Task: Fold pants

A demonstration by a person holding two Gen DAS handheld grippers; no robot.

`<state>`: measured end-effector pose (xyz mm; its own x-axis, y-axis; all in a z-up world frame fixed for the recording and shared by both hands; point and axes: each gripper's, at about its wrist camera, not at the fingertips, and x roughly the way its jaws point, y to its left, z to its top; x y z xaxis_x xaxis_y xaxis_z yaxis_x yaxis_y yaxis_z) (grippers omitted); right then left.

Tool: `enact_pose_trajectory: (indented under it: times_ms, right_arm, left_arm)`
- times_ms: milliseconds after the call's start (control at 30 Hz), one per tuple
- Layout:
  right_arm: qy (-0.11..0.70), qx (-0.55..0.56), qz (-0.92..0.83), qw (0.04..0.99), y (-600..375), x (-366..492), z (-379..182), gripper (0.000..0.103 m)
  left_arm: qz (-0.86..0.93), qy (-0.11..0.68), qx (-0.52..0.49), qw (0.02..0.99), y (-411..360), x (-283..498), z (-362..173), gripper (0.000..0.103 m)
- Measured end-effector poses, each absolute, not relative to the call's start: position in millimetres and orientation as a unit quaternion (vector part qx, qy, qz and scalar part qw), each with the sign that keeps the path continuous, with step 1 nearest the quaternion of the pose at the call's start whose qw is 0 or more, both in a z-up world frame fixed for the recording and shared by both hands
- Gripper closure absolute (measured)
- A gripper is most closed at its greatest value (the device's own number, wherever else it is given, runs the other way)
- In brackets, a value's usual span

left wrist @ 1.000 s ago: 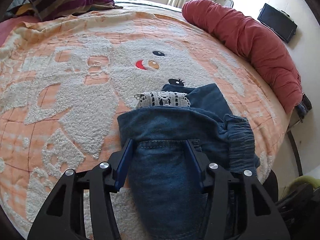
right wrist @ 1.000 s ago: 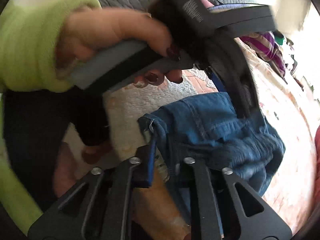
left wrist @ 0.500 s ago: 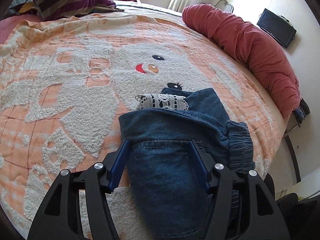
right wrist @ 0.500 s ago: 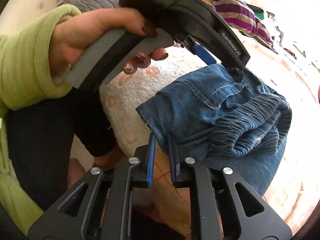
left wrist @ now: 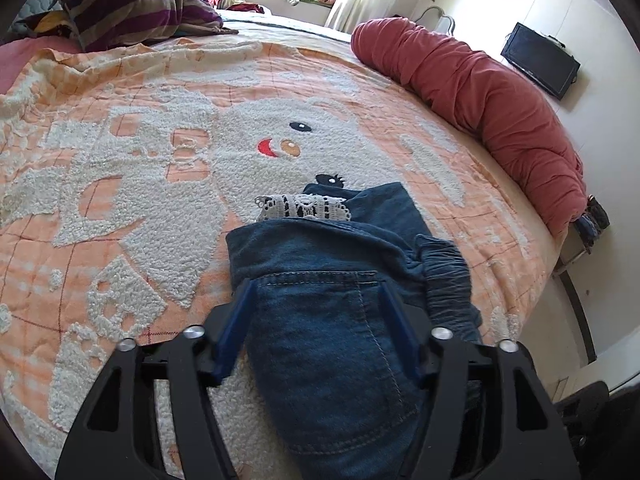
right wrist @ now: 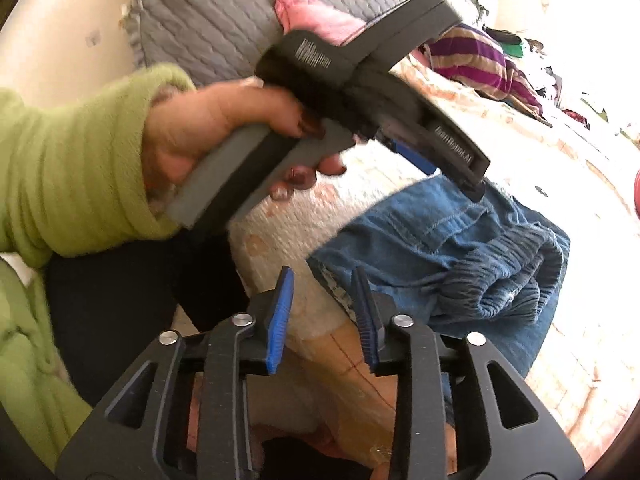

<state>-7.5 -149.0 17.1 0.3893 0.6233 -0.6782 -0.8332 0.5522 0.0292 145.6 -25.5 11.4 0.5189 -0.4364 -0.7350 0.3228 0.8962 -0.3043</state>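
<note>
The blue denim pants (left wrist: 340,280) lie folded in a bundle at the near edge of the bed, elastic waistband (left wrist: 444,268) to the right and a white lace trim (left wrist: 304,206) at the far side. My left gripper (left wrist: 316,296) is open, its blue fingers (left wrist: 236,320) straddling the back pocket just above the cloth. In the right wrist view the pants (right wrist: 452,248) lie ahead; my right gripper (right wrist: 322,284) is open at the denim's near corner, holding nothing. The left gripper's body (right wrist: 380,92) hovers over the pants there.
The bed has an orange and white fleecy blanket (left wrist: 160,168). A red rolled duvet (left wrist: 492,100) runs along the far right edge. Striped pillows (left wrist: 132,8) lie at the back left. A grey quilted headboard (right wrist: 224,12) and a green-sleeved arm (right wrist: 80,152) show at the right wrist view's left.
My right gripper was shut on the denim corner and has opened, letting it go. My left gripper has stayed open over the pocket and drawn back slightly.
</note>
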Motion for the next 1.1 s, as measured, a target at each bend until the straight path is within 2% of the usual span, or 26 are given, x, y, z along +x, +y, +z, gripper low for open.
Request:
enact_pose_trajectory:
  times_ms: [167, 300, 367, 633, 900, 933, 967, 1033, 1067, 1100]
  right_arm:
    - [0.302, -0.091, 0.428, 0.847, -172.6, 4.3, 43.7, 0.065]
    - [0.298, -0.036, 0.361, 0.883, -204.1, 30.1, 56.9, 0.055]
    - [0.317, -0.011, 0.313, 0.895, -222.0, 48.5, 55.7, 0.054]
    - [0.437, 0.088, 0.23, 0.865, -271.2, 113.9, 7.9, 0.054]
    - [0.478, 0.143, 0.249, 0.83, -274.2, 145.3, -35.4, 0.054]
    - [0.479, 0.148, 0.253, 0.827, -273.5, 148.4, -37.8, 0.053]
    - [0.48, 0.15, 0.26, 0.824, -272.0, 151.5, -40.9, 0.053]
    - [0.479, 0.151, 0.261, 0.824, -269.7, 156.5, -42.5, 0.065]
    - [0.472, 0.142, 0.269, 0.827, -265.2, 155.5, -39.0, 0.088]
    - [0.463, 0.14, 0.275, 0.831, -262.5, 154.0, -34.8, 0.092]
  left_arm:
    - [-0.21, 0.415, -0.053, 0.883, -20.9, 136.7, 23.3, 0.025]
    - [-0.196, 0.413, -0.046, 0.888, -16.8, 135.0, 24.4, 0.023]
    - [-0.188, 0.424, -0.049, 0.884, -15.0, 138.0, 18.8, 0.014]
    - [-0.196, 0.48, -0.106, 0.849, -10.8, 148.6, -13.2, 0.014]
    - [-0.194, 0.491, -0.116, 0.841, -24.7, 155.7, -31.1, 0.015]
    - [-0.195, 0.491, -0.117, 0.841, -26.9, 157.0, -32.2, 0.015]
    - [-0.195, 0.491, -0.116, 0.841, -28.2, 157.9, -32.2, 0.022]
    - [-0.196, 0.488, -0.117, 0.843, -31.4, 159.1, -30.8, 0.035]
    - [-0.194, 0.484, -0.117, 0.845, -32.5, 159.2, -29.2, 0.04]
    - [-0.19, 0.48, -0.117, 0.848, -32.7, 158.7, -26.4, 0.044]
